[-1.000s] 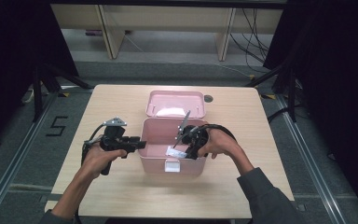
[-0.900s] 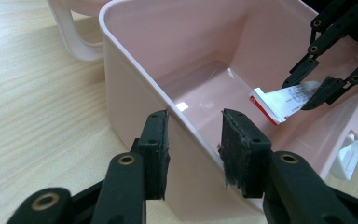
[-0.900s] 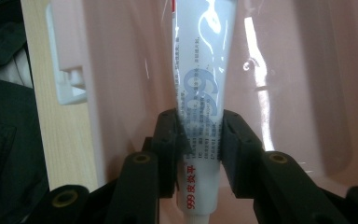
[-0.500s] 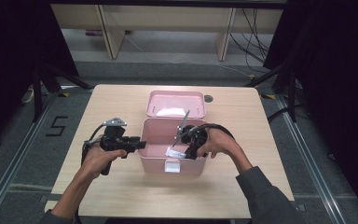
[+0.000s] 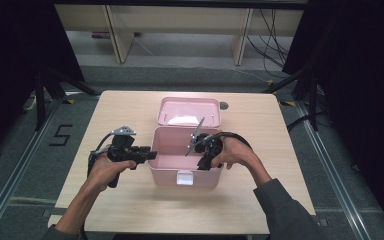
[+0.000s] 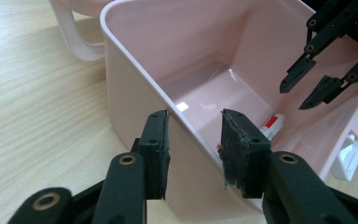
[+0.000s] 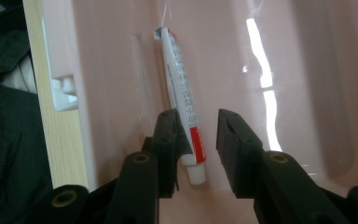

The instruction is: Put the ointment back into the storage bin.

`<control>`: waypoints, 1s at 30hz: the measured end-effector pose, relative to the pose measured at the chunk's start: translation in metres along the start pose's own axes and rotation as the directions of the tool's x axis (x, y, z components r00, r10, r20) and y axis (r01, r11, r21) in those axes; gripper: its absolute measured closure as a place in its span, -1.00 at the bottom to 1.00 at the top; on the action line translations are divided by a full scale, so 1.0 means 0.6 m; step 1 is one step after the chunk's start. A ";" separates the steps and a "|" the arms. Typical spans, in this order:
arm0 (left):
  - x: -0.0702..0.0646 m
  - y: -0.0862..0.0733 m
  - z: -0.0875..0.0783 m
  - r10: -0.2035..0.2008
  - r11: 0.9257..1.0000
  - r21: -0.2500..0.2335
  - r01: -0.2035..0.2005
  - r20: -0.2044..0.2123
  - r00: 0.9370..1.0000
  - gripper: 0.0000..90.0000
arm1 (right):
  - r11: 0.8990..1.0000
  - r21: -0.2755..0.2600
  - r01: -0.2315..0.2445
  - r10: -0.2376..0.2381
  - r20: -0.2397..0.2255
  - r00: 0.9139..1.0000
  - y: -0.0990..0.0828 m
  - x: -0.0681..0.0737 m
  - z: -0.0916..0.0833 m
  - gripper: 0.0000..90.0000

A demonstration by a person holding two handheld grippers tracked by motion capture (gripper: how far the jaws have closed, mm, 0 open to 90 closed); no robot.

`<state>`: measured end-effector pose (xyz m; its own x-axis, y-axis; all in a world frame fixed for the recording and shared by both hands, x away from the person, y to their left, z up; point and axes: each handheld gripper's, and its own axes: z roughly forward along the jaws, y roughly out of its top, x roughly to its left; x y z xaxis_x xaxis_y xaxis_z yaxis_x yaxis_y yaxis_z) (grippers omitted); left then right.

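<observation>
An open pink box point(image 5: 166, 175) stands on the wooden table point(image 5: 130, 115), its lid point(image 5: 190, 110) folded back behind it. My left gripper point(image 5: 152, 155) comes in from the left and is shut on the box's left wall point(image 6: 135, 60), one jaw outside and one inside. A white tube with a red band point(image 7: 179, 84) lies on the box floor near the front wall. My right gripper point(image 5: 203, 162) points down into the box, open. In its own view the right gripper point(image 7: 198, 140) has the tube's capped end between its jaws, with a gap on the right side.
The box's white latch point(image 5: 184, 177) hangs on the front wall, facing the person. The lid's white handle point(image 6: 74, 37) lies on the table behind the left wall. My right gripper's jaws point(image 6: 294, 97) hang just above the tube point(image 6: 271, 127). Bare tabletop surrounds the box.
</observation>
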<state>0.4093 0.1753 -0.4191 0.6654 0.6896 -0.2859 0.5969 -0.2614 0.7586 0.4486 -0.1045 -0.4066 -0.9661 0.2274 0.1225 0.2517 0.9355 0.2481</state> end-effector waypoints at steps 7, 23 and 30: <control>0.000 0.000 0.000 -0.001 1.000 -0.001 0.001 -0.002 1.000 0.37 | 0.993 -0.112 -0.043 0.049 0.051 0.997 -0.008 -0.006 -0.020 0.49; 0.000 0.000 0.002 -0.006 1.000 0.000 0.006 -0.003 1.000 0.36 | 0.950 -0.274 -0.149 0.180 0.092 0.979 -0.034 -0.018 -0.066 0.39; 0.000 0.000 0.003 -0.007 1.000 -0.004 0.007 -0.003 1.000 0.36 | 0.933 -0.317 -0.171 0.213 0.102 0.972 -0.044 -0.026 -0.080 0.37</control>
<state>0.4100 0.1742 -0.4201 0.6598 0.6936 -0.2891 0.5993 -0.2537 0.7592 0.4597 -0.1457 -0.3688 -0.8912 0.4476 0.0739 0.4185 0.7480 0.5151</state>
